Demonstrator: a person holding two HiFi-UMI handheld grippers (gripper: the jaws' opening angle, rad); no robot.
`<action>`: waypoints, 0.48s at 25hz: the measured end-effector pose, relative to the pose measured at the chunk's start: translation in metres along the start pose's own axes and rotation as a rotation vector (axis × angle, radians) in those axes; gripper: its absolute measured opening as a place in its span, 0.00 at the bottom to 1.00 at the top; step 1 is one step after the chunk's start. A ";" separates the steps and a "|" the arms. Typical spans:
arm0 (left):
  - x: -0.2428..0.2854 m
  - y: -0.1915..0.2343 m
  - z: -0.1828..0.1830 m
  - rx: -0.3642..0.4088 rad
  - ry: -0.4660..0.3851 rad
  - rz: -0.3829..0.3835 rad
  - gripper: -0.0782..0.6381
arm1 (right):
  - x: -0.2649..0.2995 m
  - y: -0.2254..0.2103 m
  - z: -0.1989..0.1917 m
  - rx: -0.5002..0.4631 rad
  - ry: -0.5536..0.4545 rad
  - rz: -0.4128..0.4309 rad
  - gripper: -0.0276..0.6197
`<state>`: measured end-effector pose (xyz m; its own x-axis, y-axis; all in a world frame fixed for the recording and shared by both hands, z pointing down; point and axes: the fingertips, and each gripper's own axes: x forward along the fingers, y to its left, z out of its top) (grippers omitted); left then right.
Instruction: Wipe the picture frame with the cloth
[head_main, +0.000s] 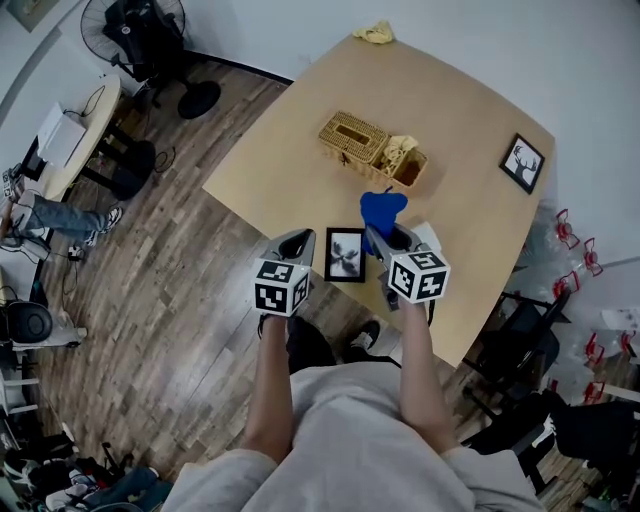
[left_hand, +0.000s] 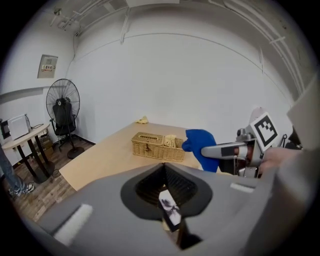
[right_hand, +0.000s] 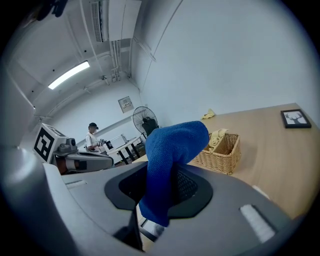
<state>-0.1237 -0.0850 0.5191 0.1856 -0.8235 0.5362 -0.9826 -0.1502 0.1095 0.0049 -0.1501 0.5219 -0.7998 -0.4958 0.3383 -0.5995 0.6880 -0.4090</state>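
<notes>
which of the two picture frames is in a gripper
The picture frame at the table's near edge, clamped in the left gripper. The deer frame lies alone by the far right edge.

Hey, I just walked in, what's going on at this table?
A person stands at the light wooden table with a gripper in each hand. The left gripper has its fingers closed on a small black picture frame at the table's near edge. The right gripper grips a blue cloth right beside the frame. Whether the cloth touches the frame isn't clear.
</notes>
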 end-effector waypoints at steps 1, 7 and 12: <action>0.004 0.001 0.000 -0.001 0.005 -0.012 0.18 | 0.001 -0.001 -0.003 0.004 0.006 -0.007 0.20; 0.044 0.005 0.002 0.049 0.063 -0.105 0.18 | 0.016 -0.021 -0.014 0.054 0.034 -0.076 0.20; 0.073 0.011 -0.010 0.122 0.148 -0.181 0.18 | 0.031 -0.026 -0.011 0.040 0.054 -0.140 0.20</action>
<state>-0.1208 -0.1419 0.5678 0.3490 -0.6896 0.6345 -0.9255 -0.3599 0.1179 -0.0043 -0.1774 0.5527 -0.7062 -0.5556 0.4389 -0.7066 0.5919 -0.3877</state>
